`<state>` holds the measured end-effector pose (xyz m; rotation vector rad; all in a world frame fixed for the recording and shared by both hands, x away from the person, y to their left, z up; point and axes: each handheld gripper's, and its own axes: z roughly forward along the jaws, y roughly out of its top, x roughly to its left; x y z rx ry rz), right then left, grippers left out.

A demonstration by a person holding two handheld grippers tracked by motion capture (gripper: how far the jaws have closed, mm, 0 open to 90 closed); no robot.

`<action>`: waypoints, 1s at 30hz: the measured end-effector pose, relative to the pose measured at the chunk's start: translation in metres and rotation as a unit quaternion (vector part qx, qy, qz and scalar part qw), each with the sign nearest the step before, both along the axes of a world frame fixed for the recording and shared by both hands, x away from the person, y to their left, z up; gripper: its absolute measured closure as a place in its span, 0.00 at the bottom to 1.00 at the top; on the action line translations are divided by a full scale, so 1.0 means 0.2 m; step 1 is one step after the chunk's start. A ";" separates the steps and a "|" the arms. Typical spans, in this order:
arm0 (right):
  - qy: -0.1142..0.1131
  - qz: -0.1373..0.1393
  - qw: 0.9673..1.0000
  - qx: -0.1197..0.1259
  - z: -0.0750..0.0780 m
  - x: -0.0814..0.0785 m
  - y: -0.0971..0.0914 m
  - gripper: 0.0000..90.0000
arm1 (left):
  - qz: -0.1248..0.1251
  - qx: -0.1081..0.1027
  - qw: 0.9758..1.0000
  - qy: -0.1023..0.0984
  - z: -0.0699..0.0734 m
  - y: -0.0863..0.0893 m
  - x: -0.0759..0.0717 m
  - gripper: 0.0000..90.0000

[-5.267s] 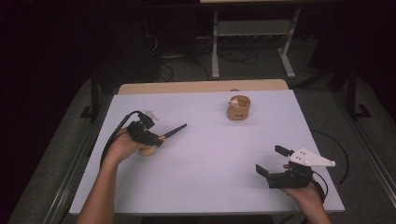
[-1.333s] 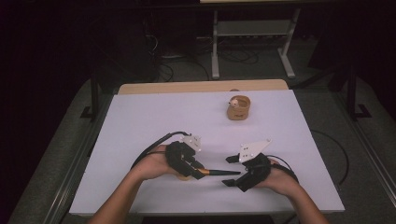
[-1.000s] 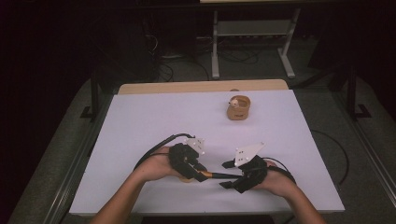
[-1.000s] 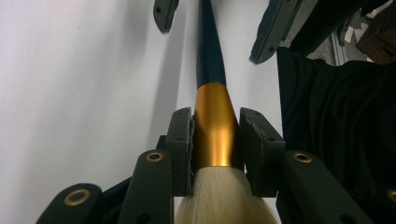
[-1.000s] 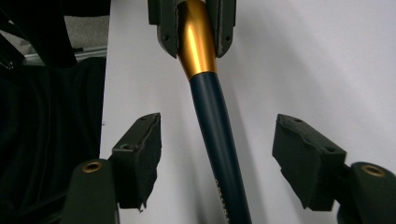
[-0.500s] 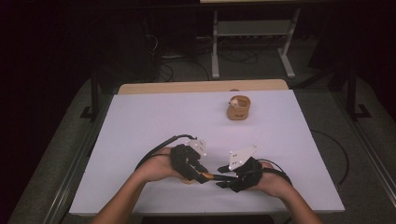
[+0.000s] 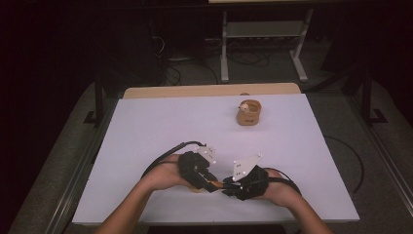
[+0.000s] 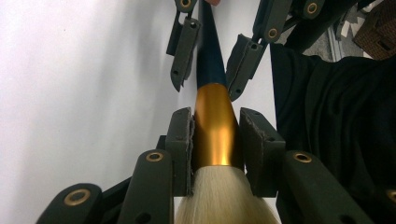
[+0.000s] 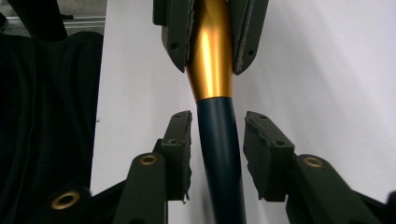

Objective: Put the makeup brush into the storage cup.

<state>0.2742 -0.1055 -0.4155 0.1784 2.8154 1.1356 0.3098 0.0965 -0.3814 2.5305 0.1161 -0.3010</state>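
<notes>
Right gripper view: fingers [image 9: 264, 156] closing round brush handle [image 9: 221, 140].

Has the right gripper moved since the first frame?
Yes. The right gripper has gone left from the table's right edge toward the middle, meeting the left gripper; its jaws, just closing, flank the brush.

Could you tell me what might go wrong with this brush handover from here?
The right gripper has been closing, but its pads are not yet on the dark handle; if the left gripper lets go of the gold ferrule early, the brush may drop. The tapered, glossy handle could also slip in a light grip.
</notes>
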 end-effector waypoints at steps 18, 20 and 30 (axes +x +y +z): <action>-0.008 0.006 1.000 -0.011 -0.01 -0.01 0.03 0.78 | 0.002 -0.003 1.000 0.007 -0.01 -0.01 0.00 0.74; -0.006 0.006 1.000 -0.012 -0.01 -0.01 0.03 0.79 | -0.002 -0.002 1.000 0.006 -0.01 0.00 0.00 0.74; -0.005 0.018 1.000 -0.015 -0.01 -0.01 0.04 0.81 | -0.001 -0.004 1.000 0.015 -0.01 0.00 0.00 0.73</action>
